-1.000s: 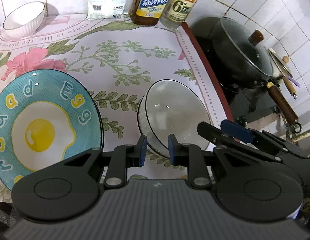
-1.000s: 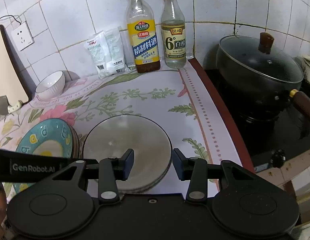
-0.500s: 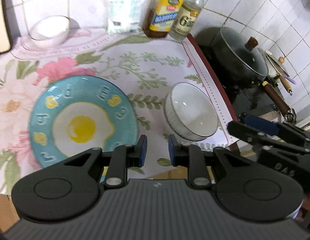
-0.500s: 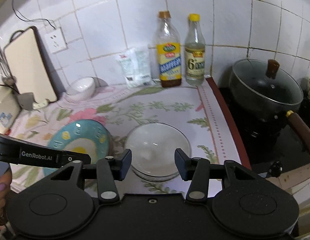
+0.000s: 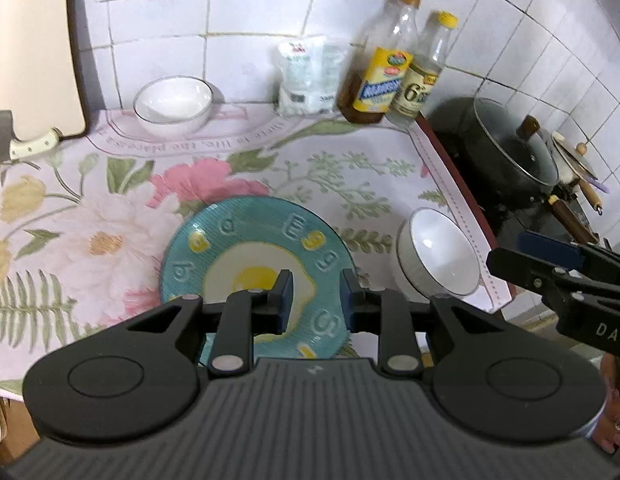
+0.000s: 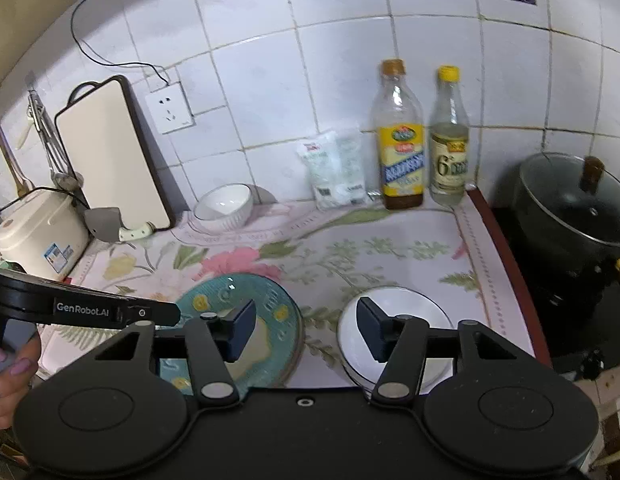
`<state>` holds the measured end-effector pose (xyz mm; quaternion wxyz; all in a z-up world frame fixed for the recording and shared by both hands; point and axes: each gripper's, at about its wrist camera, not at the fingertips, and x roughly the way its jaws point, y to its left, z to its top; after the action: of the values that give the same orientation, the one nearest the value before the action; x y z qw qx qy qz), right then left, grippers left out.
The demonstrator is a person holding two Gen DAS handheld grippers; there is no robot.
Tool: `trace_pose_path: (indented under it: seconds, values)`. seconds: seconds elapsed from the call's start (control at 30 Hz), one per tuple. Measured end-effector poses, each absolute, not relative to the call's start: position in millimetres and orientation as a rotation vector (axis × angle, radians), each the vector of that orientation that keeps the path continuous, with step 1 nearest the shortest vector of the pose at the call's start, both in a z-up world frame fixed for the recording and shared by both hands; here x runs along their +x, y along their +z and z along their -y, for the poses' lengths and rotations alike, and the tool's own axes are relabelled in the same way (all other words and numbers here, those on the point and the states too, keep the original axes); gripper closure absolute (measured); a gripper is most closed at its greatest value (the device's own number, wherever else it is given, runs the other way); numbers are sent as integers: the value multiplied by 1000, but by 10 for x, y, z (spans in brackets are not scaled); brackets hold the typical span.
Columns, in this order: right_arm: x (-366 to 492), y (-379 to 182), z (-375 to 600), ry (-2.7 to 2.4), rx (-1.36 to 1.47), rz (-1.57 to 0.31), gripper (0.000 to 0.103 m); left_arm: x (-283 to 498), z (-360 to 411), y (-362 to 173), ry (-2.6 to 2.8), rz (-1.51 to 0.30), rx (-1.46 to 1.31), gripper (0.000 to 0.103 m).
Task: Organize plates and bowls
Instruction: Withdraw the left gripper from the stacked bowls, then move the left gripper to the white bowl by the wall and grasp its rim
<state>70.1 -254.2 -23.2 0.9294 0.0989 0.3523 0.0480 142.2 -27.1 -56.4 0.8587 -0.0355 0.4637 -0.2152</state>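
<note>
Plates first: your teal egg plate lies flat on the flowered tabletop, with the near white bowl just to its right by the cloth's edge. Your left hand-held gripper hangs above the plate, jaws opening, nothing between them. Your right hand-held gripper is spreading too, empty, above both. Another white bowl sits back by the wall.

Both grippers are pulling up and back from the counter, so more wall is coming into sight. The left gripper is opening slightly over the blue egg plate, nothing between its jaws. The right gripper is spreading wider, leaving the white bowl sitting free.
</note>
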Motion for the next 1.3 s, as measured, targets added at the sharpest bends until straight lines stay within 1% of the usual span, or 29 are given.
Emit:
trace_pose_path:
  seconds: [0.27, 0.43, 0.57, 0.77, 0.9, 0.97, 1.1, 1.13, 1.23, 1.3]
  values:
    - [1106, -174, 2288, 175, 219, -689, 41, 1751, -66, -538, -363, -943, -84, 77]
    - [1483, -254, 2179, 234, 314, -692, 41, 2064, -301, -543, -319, -906, -92, 77]
    - [1830, -370, 2078, 260, 373, -711, 41, 2324, -448, -587, -286, -870, -111, 77]
    - [2407, -607, 1961, 289, 436, -742, 41, 2746, -599, -817, -247, -846, -151, 77]
    - [2773, -790, 1874, 291, 466, -782, 41, 2996, -682, -1011, -234, -830, -163, 77]
    - [2957, -896, 1844, 292, 495, -808, 41, 3083, -735, -1085, -242, -792, -197, 77]
    - [3316, -1104, 1748, 296, 524, -886, 41, 3280, -737, -1200, -223, -760, -175, 77]
    - [3391, -1153, 1732, 294, 535, -902, 41, 3324, -735, -1223, -219, -756, -170, 76]
    - [3612, -1297, 1700, 272, 579, -937, 41, 3486, -716, -1303, -205, -755, -158, 67]
    - [3749, -1393, 1692, 250, 601, -950, 41, 3600, -703, -1372, -190, -766, -160, 65]
